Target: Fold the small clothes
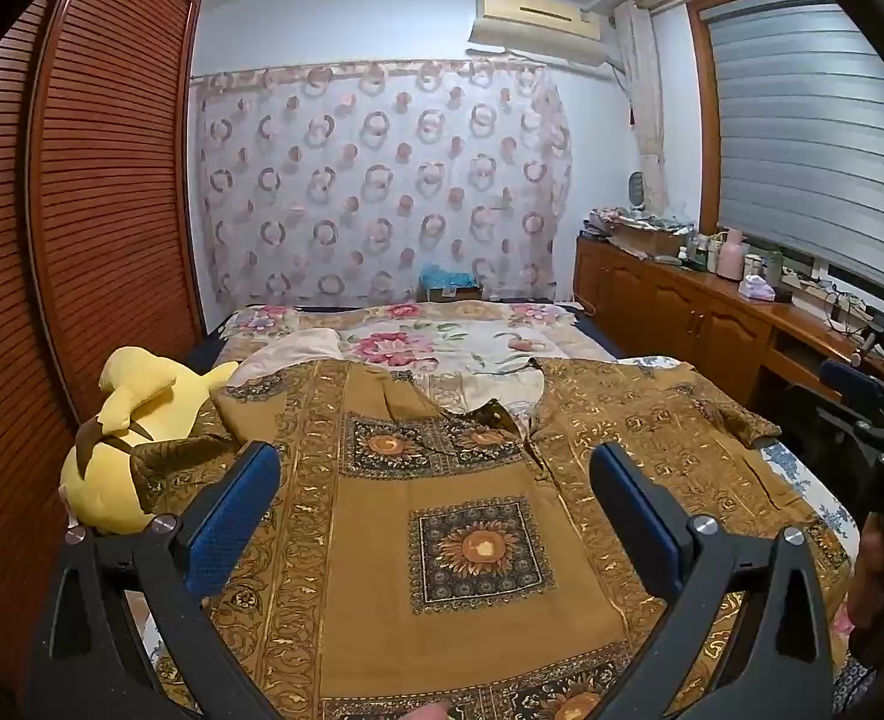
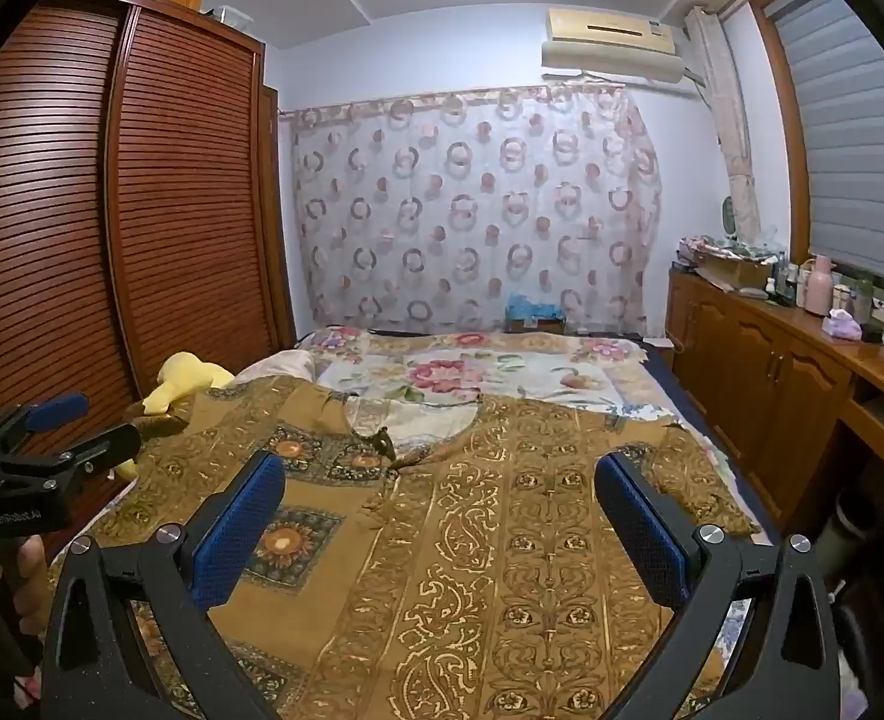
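A mustard-brown patterned shirt [image 1: 454, 504] lies spread flat on the bed, neckline away from me, sleeves out to both sides; it also shows in the right wrist view [image 2: 502, 540]. My left gripper [image 1: 436, 468] is open and empty, hovering over the shirt's left half. My right gripper [image 2: 439, 474] is open and empty over the shirt's right half. The left gripper also shows at the left edge of the right wrist view [image 2: 82, 423], and the right gripper at the right edge of the left wrist view [image 1: 880, 414].
A yellow plush toy [image 1: 124, 432] lies at the bed's left edge, partly under the left sleeve. A floral quilt [image 1: 442, 342] covers the far bed. A slatted wooden wardrobe [image 1: 94, 210] stands left, a cluttered wooden cabinet [image 1: 712, 312] right.
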`<state>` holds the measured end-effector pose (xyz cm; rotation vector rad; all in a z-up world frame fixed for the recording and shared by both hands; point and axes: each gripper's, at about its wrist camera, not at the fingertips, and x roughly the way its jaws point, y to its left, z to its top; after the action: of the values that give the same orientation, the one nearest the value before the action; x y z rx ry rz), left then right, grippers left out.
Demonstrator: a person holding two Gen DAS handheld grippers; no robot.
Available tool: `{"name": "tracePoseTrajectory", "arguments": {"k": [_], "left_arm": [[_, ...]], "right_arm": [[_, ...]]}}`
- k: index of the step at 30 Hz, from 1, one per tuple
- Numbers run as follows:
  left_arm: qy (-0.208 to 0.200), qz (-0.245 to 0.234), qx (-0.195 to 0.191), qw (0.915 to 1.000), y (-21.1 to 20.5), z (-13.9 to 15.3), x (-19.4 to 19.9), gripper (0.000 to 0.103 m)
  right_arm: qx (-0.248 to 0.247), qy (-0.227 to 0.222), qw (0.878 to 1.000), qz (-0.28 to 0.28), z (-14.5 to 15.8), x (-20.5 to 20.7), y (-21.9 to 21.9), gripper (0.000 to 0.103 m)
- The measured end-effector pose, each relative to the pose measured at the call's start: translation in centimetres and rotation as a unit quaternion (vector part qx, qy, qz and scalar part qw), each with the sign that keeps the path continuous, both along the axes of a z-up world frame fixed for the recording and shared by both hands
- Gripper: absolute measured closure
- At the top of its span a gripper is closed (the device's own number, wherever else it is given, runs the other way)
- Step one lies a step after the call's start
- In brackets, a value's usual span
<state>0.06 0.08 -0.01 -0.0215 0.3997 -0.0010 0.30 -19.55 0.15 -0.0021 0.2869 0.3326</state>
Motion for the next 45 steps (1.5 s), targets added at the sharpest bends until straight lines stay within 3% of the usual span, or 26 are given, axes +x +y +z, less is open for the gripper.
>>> {"name": "tracePoseTrajectory", "arguments": {"k": [45], "left_arm": [[-0.001, 0.002, 0.001, 1.0000, 0.00, 0.00, -0.07, 0.000]], "right_arm": [[0.001, 0.002, 1.000, -0.002, 0.09, -0.17, 0.10, 0.000]]}}
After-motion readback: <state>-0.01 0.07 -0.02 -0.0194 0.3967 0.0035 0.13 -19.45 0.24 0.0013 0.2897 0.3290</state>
